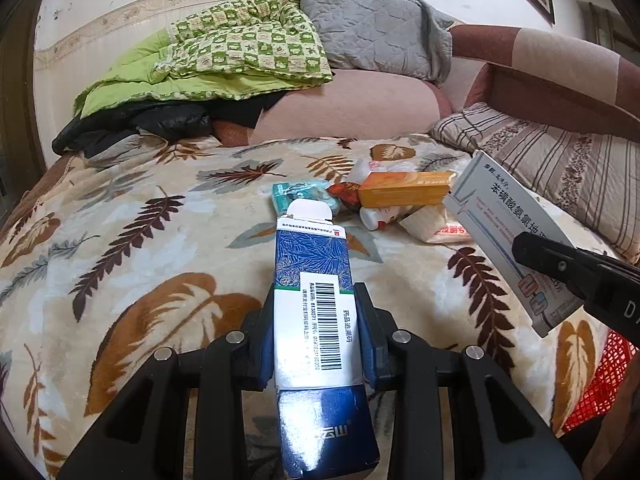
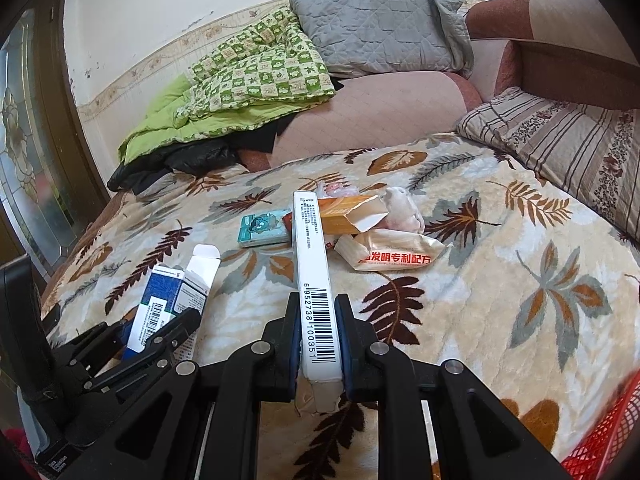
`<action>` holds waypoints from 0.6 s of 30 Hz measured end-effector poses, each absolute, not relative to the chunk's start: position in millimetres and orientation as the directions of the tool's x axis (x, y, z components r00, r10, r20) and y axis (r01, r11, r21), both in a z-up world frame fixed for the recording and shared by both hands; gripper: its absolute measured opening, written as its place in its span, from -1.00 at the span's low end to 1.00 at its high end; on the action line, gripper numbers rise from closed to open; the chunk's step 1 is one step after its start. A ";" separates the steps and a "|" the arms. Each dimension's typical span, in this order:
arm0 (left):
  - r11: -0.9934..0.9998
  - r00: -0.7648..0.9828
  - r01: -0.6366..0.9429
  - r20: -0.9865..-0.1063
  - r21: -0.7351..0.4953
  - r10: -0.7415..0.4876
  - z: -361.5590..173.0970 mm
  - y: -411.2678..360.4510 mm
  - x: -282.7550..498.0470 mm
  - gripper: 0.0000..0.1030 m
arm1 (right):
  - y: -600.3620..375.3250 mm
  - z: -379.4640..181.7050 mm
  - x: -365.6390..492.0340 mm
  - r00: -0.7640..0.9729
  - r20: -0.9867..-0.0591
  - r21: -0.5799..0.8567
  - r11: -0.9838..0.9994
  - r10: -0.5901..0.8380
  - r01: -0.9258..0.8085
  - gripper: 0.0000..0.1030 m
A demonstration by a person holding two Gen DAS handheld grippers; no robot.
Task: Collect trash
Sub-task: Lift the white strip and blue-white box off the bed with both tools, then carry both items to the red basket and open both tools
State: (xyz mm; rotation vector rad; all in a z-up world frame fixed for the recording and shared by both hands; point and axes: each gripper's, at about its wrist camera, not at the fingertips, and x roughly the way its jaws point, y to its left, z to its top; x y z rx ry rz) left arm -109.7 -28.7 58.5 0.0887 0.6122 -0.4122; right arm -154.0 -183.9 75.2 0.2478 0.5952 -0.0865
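Observation:
My left gripper (image 1: 316, 296) is shut on a blue and white medicine box (image 1: 310, 280) with its top flap open, held above the bed. My right gripper (image 2: 318, 308) is shut on a thin white box (image 2: 314, 264) with a barcode. The white box (image 1: 508, 232) and the right gripper (image 1: 560, 268) show at the right of the left wrist view; the blue box (image 2: 160, 304) and the left gripper (image 2: 158, 336) show at the lower left of the right wrist view. On the blanket lie an orange box (image 2: 348, 212), a teal pack (image 2: 264, 228), a beige sachet (image 2: 392, 252) and crumpled tissue (image 2: 402, 210).
A red mesh basket (image 2: 604, 440) sits at the bed's near right edge, also seen as the basket (image 1: 600, 380). Green quilt (image 1: 224, 60), grey pillow (image 1: 372, 28) and dark clothing (image 1: 132, 128) are piled at the bed's far side. A striped pillow (image 2: 568, 140) lies right.

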 end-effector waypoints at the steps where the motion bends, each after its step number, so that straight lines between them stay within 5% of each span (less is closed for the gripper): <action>1: 0.913 0.740 0.405 -0.572 -0.040 -0.353 58.8 -29.4 -110.6 -0.37 | -184.5 75.9 -154.6 0.826 -0.563 0.209 0.966 -0.010 0.153 -0.66; 12: 0.908 0.737 0.417 -0.569 -0.042 -0.365 59.9 -29.3 -112.4 -0.37 | -181.2 83.8 -164.2 0.833 -0.550 0.182 0.966 -0.055 0.184 -0.67; 18: 0.848 0.698 0.528 -0.543 -0.051 -0.467 68.8 -39.2 -128.7 -0.37 | -219.5 90.1 -211.2 0.850 -0.527 0.372 0.903 0.013 0.217 -0.67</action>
